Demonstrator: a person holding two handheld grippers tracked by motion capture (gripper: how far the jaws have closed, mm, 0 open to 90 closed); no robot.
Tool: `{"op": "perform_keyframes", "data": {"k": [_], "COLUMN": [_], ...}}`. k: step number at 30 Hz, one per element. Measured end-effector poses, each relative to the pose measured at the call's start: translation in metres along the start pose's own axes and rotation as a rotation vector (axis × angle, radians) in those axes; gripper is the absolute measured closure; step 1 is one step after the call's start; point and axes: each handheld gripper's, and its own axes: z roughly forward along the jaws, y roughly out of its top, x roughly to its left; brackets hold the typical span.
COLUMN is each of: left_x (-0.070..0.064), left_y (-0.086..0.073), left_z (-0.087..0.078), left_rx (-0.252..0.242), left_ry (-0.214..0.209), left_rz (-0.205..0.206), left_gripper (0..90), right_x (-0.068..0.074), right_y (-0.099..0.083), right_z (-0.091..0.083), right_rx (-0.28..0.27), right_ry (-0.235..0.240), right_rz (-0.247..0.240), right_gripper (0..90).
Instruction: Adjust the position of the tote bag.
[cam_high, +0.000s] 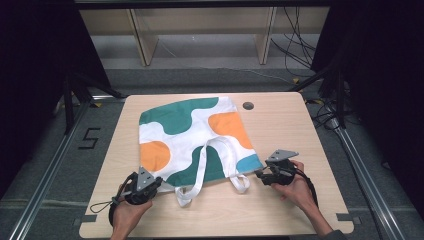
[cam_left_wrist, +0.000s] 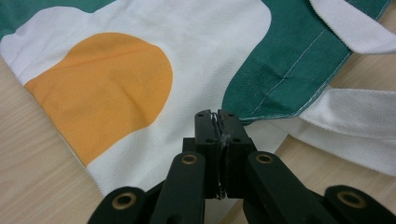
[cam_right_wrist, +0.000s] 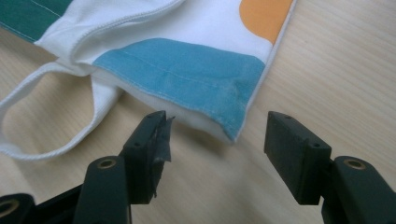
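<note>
A white tote bag (cam_high: 190, 135) with green, orange and blue patches lies flat on the wooden table (cam_high: 285, 210), its white handles (cam_high: 201, 167) trailing toward the near edge. My left gripper (cam_high: 159, 184) is at the bag's near-left corner. In the left gripper view its jaws (cam_left_wrist: 217, 116) are shut, tips over the white cloth (cam_left_wrist: 140, 70) beside the green hem; no fabric shows between them. My right gripper (cam_high: 260, 175) is at the near-right corner. It (cam_right_wrist: 218, 123) stands open, and the blue corner patch (cam_right_wrist: 187, 74) lies just ahead between its jaws, untouched. A handle loop (cam_right_wrist: 46, 140) lies to the left.
A round cable hole (cam_high: 248, 105) sits in the table top beyond the bag's far-right corner. Bare wood runs along the right side and the near edge. Past the table stand wooden shelf legs (cam_high: 142, 45) and loose cables (cam_high: 295, 45) on the floor.
</note>
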Motion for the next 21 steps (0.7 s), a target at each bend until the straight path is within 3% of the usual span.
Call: {"op": "perform_keyframes", "data": {"k": [6, 7, 9, 10, 12, 13, 16, 17, 20, 21], "left_x": [0.0, 0.0, 0.003, 0.004, 0.009, 0.01, 0.009, 0.006, 0.0, -0.004], "left_y": [0.0, 0.0, -0.001, -0.002, -0.005, -0.007, -0.008, -0.009, -0.011, -0.013], "left_z": [0.0, 0.0, -0.001, -0.001, -0.002, -0.002, -0.007, -0.006, -0.008, -0.009], "left_rx": [-0.004, -0.003, 0.004, -0.002, 0.002, -0.003, -0.011, -0.036, -0.012, 0.014], "left_ry": [-0.006, -0.004, 0.016, 0.019, 0.013, 0.01, -0.016, -0.019, -0.069, -0.07], "left_rz": [-0.005, -0.004, -0.002, -0.029, -0.041, -0.061, -0.084, -0.109, -0.062, -0.066], "left_gripper": [87.5, 87.6, 88.3, 87.9, 86.1, 85.0, 79.2, 76.4, 66.5, 60.8], "right_x": [0.0, -0.001, 0.001, 0.001, 0.002, 0.0, 0.003, 0.004, 0.006, 0.006], "right_y": [0.007, 0.007, 0.011, 0.012, 0.015, 0.017, 0.018, 0.019, 0.023, 0.024], "right_z": [0.011, 0.012, 0.013, 0.012, 0.011, 0.012, 0.016, 0.018, 0.02, 0.021], "right_rx": [0.015, 0.007, -0.007, -0.015, -0.04, -0.046, -0.031, -0.038, -0.027, -0.026], "right_ry": [-0.041, -0.042, -0.045, -0.045, -0.047, -0.055, -0.055, -0.056, -0.076, -0.082], "right_rz": [-0.022, -0.04, -0.027, -0.016, -0.022, -0.051, -0.056, -0.065, -0.105, -0.105], "right_gripper": [41.4, 41.4, 41.5, 42.0, 42.4, 42.8, 48.3, 50.4, 56.9, 60.3]}}
